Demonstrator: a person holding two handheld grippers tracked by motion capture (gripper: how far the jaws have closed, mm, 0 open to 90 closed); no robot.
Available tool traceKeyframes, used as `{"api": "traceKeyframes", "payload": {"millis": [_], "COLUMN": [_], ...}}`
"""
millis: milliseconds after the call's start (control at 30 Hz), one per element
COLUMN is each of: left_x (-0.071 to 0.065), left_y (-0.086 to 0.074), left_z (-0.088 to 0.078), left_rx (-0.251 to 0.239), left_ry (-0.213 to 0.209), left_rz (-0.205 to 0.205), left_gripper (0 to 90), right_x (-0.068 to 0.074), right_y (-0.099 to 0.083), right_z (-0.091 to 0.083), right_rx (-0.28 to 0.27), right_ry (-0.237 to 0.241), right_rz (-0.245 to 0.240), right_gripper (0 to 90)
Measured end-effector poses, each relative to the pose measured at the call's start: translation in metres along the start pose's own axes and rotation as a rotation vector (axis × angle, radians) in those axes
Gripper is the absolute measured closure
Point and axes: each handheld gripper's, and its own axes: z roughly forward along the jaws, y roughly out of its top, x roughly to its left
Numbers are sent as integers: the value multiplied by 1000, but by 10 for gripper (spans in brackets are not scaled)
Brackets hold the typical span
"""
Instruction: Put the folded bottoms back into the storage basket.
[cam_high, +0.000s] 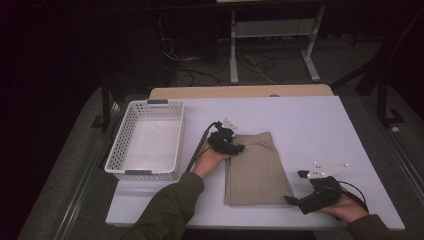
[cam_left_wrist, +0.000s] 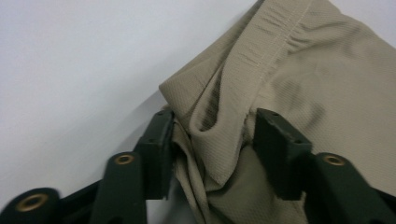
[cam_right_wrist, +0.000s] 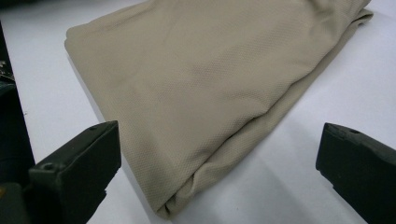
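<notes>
A folded beige cloth (cam_high: 255, 170) lies flat in the middle of the white table (cam_high: 310, 120). My left gripper (cam_high: 232, 147) is at the cloth's far left corner. In the left gripper view the hemmed corner of the cloth (cam_left_wrist: 303, 70) is bunched into a fold between the two jaws of my left gripper (cam_left_wrist: 212, 126), and both pads press on it. My right gripper (cam_high: 295, 186) rests by the cloth's near right corner. In the right gripper view the cloth (cam_right_wrist: 201, 84) reaches toward the gap of my right gripper (cam_right_wrist: 219, 135), whose jaws stand wide apart and touch nothing.
A white perforated plastic basket (cam_high: 117, 140) stands on the table's left side, close to my left forearm. The table's far edge has a wooden strip (cam_high: 240, 91). Metal frame legs and cables lie on the dark floor beyond.
</notes>
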Motion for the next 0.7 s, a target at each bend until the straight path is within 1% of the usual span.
{"api": "traceKeyframes", "payload": {"millis": [133, 200, 300, 400, 500, 567, 667, 700], "left_x": [-2, -2, -1, 0, 0, 1, 0, 0], "left_y": [1, 1, 2, 2, 2, 2, 3, 3], "left_z": [0, 1, 1, 1, 0, 0, 0, 1], "left_rx": [6, 6, 11, 18, 22, 22, 23, 23], "left_ry": [-31, -48, -69, -77, -83, -84, -81, -82], "left_rz": [3, -3, -10, -13, -17, -16, -12, -15], "left_gripper": [623, 683, 736, 758, 762, 762, 762, 762], "right_x": [0, 0, 0, 1, 2, 3, 6, 6], "right_y": [0, 0, 0, 0, 1, 0, 0, -1], "right_z": [0, 0, 0, 0, 0, 0, 0, 0], "right_rx": [1, 1, 2, 2, 11, 21, 49, 56], "right_ry": [1, 1, 1, 1, 8, 19, 21, 22], "right_rz": [-2, -1, -3, -2, 1, -1, -3, -5], "right_gripper": [0, 0, 0, 0, 27, 69, 141, 143]}}
